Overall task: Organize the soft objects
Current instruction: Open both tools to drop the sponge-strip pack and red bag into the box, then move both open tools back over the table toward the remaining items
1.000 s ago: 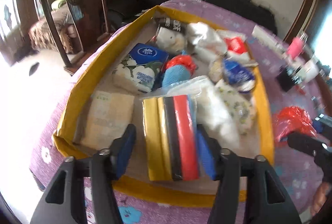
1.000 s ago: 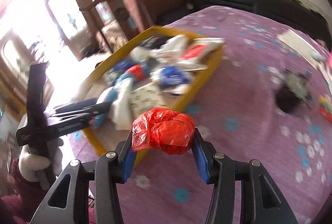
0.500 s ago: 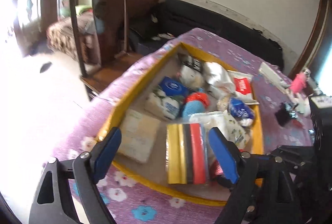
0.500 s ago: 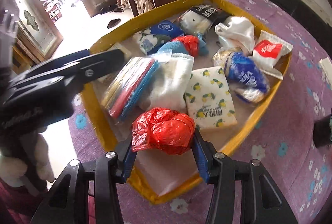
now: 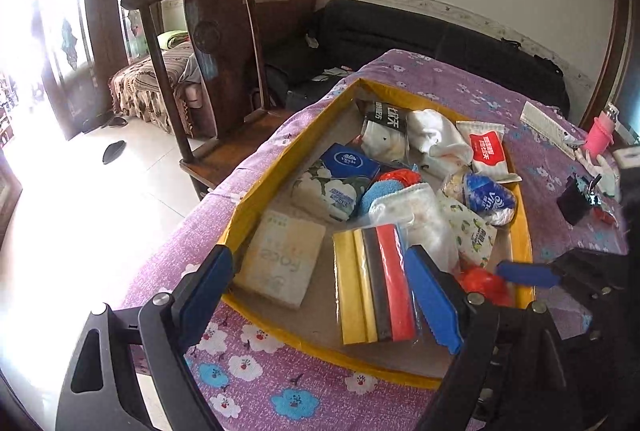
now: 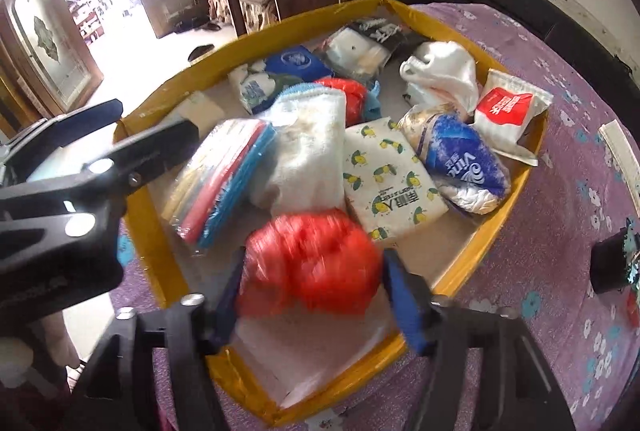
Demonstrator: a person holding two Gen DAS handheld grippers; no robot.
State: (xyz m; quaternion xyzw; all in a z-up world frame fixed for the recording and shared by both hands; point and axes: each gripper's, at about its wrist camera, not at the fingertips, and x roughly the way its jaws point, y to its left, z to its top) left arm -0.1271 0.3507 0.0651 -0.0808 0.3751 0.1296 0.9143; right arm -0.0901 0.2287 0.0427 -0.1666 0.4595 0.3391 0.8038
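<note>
My right gripper (image 6: 312, 295): jaws opening, blurred red bag (image 6: 312, 263) between them, seemingly loose, over the yellow tray (image 6: 516, 199). My left gripper (image 5: 320, 291): spread wide, empty, cloth pack (image 5: 372, 283) ahead. Surface: purple floral cloth (image 5: 260, 383). Left view only: wooden chair (image 5: 208, 43), wall picture.

One yellow tray (image 6: 516, 191) on the table (image 6: 560, 291) holds two red plastic bags (image 6: 312, 263) (image 6: 348, 91), five tissue packs (image 6: 388, 175), one sponge pack (image 6: 224, 175) and two towels (image 6: 308, 151).
</note>
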